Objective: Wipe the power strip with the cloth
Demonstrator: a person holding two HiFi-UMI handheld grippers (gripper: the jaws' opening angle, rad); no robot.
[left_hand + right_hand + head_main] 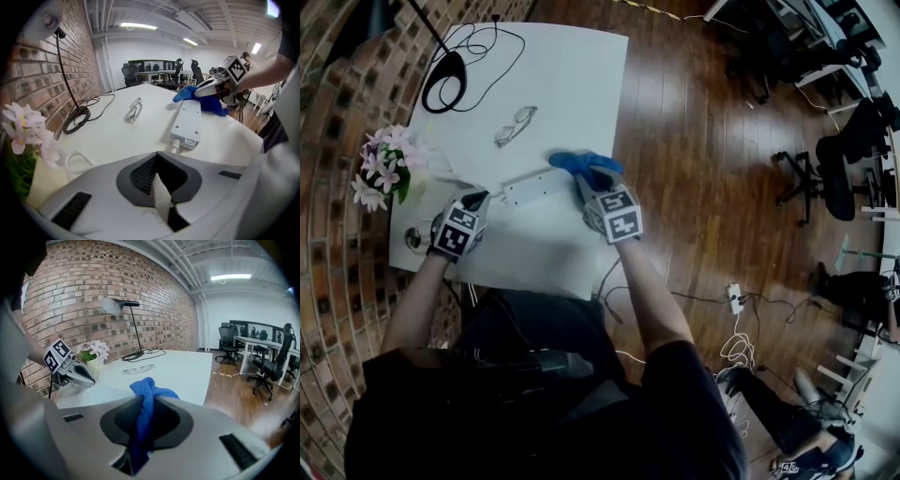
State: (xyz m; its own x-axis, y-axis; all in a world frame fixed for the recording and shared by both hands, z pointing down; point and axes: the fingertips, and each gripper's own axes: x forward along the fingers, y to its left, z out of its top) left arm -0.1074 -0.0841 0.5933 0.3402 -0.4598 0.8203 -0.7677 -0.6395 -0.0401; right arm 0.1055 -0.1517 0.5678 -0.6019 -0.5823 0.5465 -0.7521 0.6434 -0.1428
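White table [572,75] beside brick wall, over wood floor. Power strip [534,187]: lying flat at mid-table. Blue cloth [584,165]: bunched on the strip's right end, clamped in right gripper [586,183]. Left gripper [478,200]: jaws closed on white cord [161,197] at the strip's left end. Also on table: glasses [516,125], lamp base [443,80], flowers [384,167].

Arms reach forward; left gripper [477,199] fingers pinch a white cord [161,201], right gripper [587,180] fingers clamp the cloth [140,423].
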